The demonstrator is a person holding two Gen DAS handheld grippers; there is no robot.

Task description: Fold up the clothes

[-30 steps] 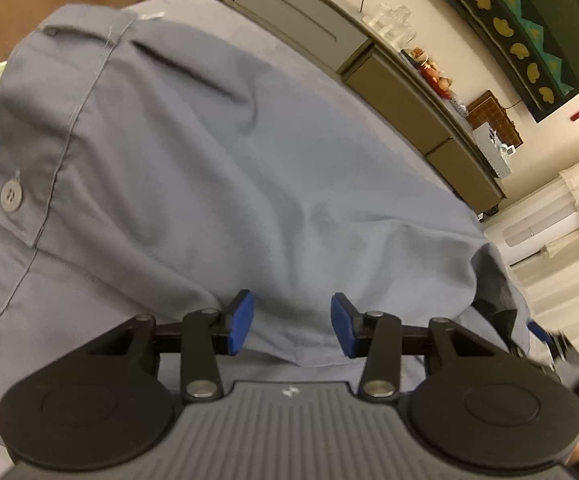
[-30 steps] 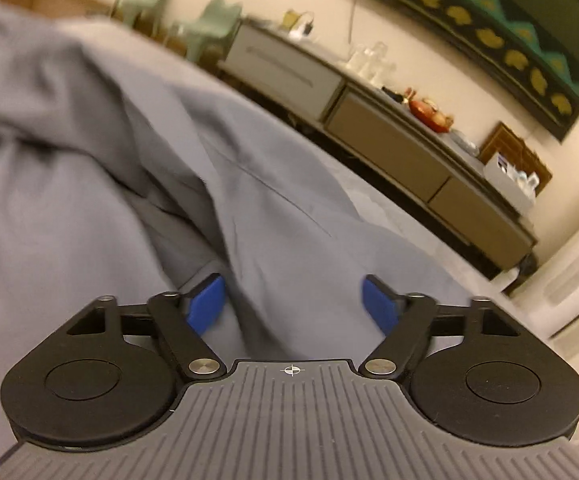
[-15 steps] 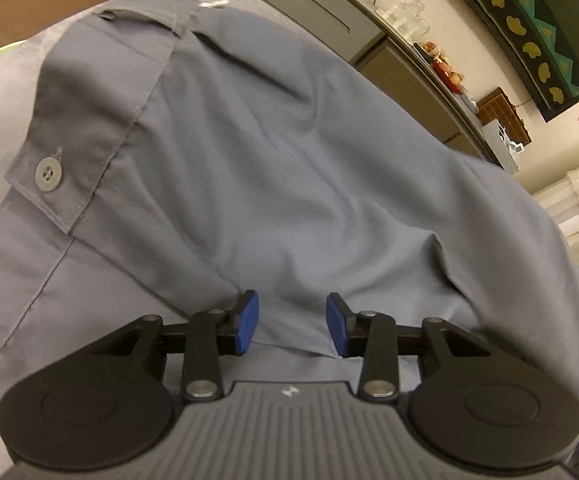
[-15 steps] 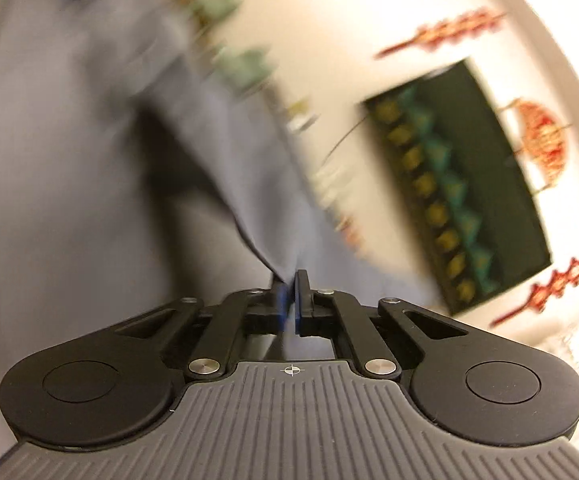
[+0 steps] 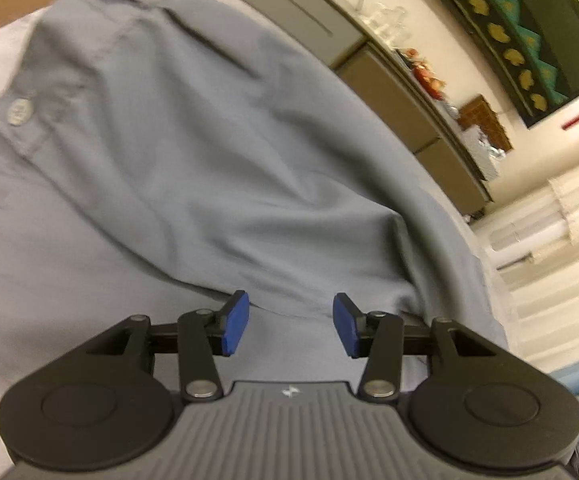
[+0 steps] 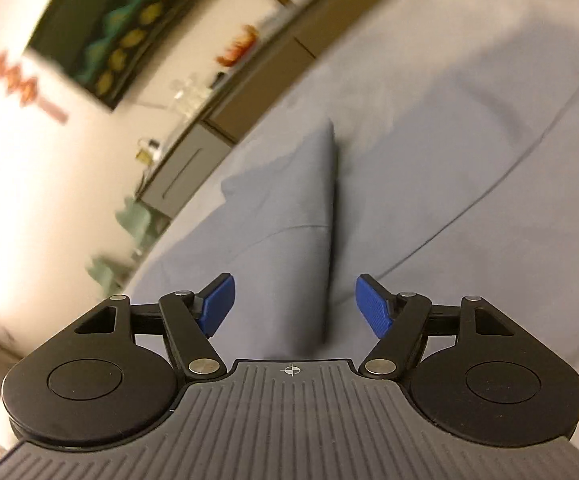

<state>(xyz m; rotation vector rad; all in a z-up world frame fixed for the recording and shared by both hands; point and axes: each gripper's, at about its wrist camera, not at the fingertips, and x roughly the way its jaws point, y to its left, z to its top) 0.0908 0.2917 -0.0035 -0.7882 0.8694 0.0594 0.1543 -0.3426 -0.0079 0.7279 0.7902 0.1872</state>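
A grey garment with a buttoned flap and a grey button lies spread in front of me and fills the left wrist view. My left gripper is open, its blue pads just above a folded edge of the cloth, holding nothing. In the right wrist view the same grey garment lies flat with a raised pointed fold standing up between the jaws. My right gripper is open, its pads on either side of that fold and not touching it.
A long grey-brown sideboard with glassware and small items stands along the wall behind. A dark green and gold wall hanging is above it. Pale curtains hang at the right. Pale green chairs show blurred at the left.
My right gripper was shut on the cloth half a second ago and is now open; its view has swung round. My left gripper has opened a little wider and hardly moved.
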